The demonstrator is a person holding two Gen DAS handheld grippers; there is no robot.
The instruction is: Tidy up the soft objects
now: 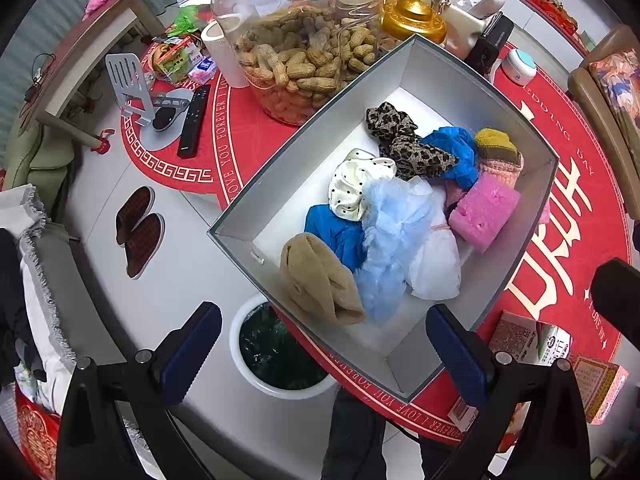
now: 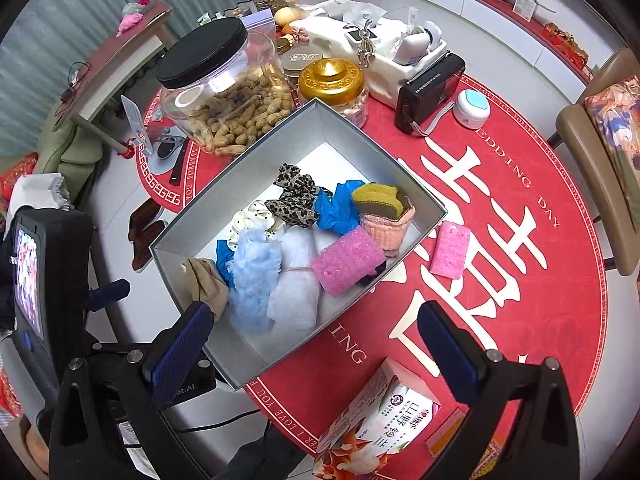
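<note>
Both grippers, left gripper (image 1: 324,344) and right gripper (image 2: 316,344), hovered wide open and empty over the grey box (image 2: 352,128), which held most soft items; 1 pink sponge (image 2: 450,249) lay outside on the red mat (image 2: 540,320), apparently unsorted.

Left tongs (image 1: 322,350), right tongs (image 2: 314,350) — black frames, blue ribbed pads, silver screws, dark cable beneath

Matt grey cardboard box (image 2: 340,128); porous pink sponge (image 2: 347,260).
</note>
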